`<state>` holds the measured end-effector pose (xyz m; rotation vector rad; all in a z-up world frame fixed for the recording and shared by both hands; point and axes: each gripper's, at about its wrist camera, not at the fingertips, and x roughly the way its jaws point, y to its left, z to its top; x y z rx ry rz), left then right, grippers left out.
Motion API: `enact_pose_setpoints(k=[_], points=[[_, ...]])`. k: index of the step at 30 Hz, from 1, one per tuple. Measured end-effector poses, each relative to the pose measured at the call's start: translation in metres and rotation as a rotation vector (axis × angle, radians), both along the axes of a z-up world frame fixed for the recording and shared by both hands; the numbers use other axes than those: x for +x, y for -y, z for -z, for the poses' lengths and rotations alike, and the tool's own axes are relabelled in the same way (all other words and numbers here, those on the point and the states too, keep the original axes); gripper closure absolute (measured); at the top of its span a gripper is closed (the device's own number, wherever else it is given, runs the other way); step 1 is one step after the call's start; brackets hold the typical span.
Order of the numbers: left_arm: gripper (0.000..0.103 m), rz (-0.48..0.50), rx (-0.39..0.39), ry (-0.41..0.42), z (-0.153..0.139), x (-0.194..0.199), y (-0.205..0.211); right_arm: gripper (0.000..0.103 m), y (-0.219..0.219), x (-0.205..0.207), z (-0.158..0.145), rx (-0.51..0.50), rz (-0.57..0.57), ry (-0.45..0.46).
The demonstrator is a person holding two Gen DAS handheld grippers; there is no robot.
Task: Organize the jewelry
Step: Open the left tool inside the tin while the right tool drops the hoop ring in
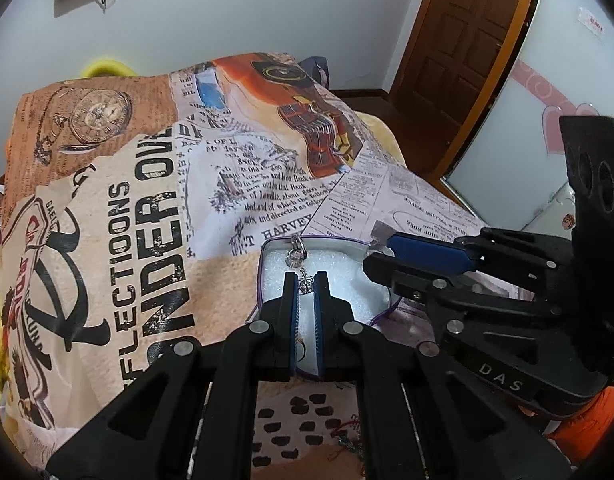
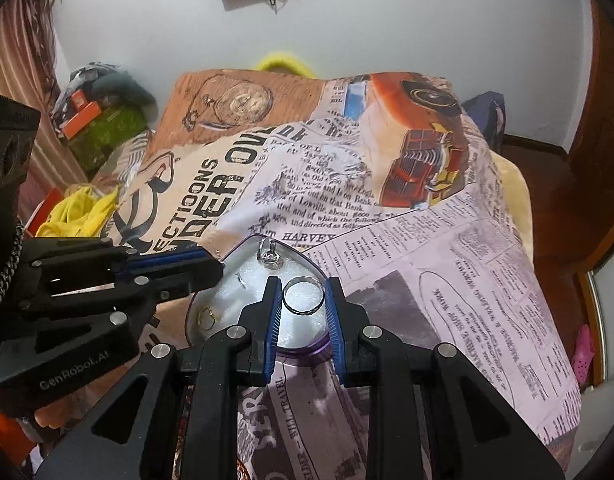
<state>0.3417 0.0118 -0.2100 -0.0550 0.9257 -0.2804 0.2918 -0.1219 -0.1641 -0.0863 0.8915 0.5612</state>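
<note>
A small purple-rimmed tin box (image 1: 275,245) lined with white foam lies on the printed cloth; it also shows in the right wrist view (image 2: 243,249). My left gripper (image 1: 305,280) hangs over the box, its jaws a narrow gap apart around a thin silver chain piece (image 1: 305,285). A silver charm (image 1: 295,255) lies at the far end of the box. My right gripper (image 2: 303,289) is closed on a silver ring (image 2: 303,295) above the foam. A gold earring (image 2: 207,317) and a small silver piece (image 2: 239,279) lie in the box.
The newspaper-print cloth (image 2: 427,280) covers the raised surface. A red string bracelet (image 1: 347,430) lies on the cloth near me. A wooden door (image 1: 467,40) stands to the right. Yellow fabric (image 2: 79,212) and clutter lie at the left.
</note>
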Motion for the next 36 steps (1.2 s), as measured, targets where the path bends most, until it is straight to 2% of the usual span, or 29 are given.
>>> enact_pose_setpoints(k=[11,20,27,33,36], points=[[0.098,-0.012,-0.002,-0.025,0.005,0.006,-0.006,0.083,-0.006,0.004,0.005,-0.019,-0.016,-0.024],[0.096,-0.040,0.004,-0.003,-0.003,-0.002,-0.020,0.083,-0.017,0.004,0.008,-0.049,-0.045,-0.033],[0.092,-0.077,0.026,0.008,-0.009,-0.012,-0.031,0.083,-0.021,0.008,0.012,-0.033,-0.050,-0.105],[0.092,-0.114,0.051,0.031,-0.020,-0.026,-0.037,0.082,-0.021,-0.003,0.000,-0.042,-0.041,-0.072],[0.091,-0.117,0.059,0.043,-0.027,-0.035,-0.036,0.074,-0.017,-0.012,-0.012,-0.047,-0.034,-0.039]])
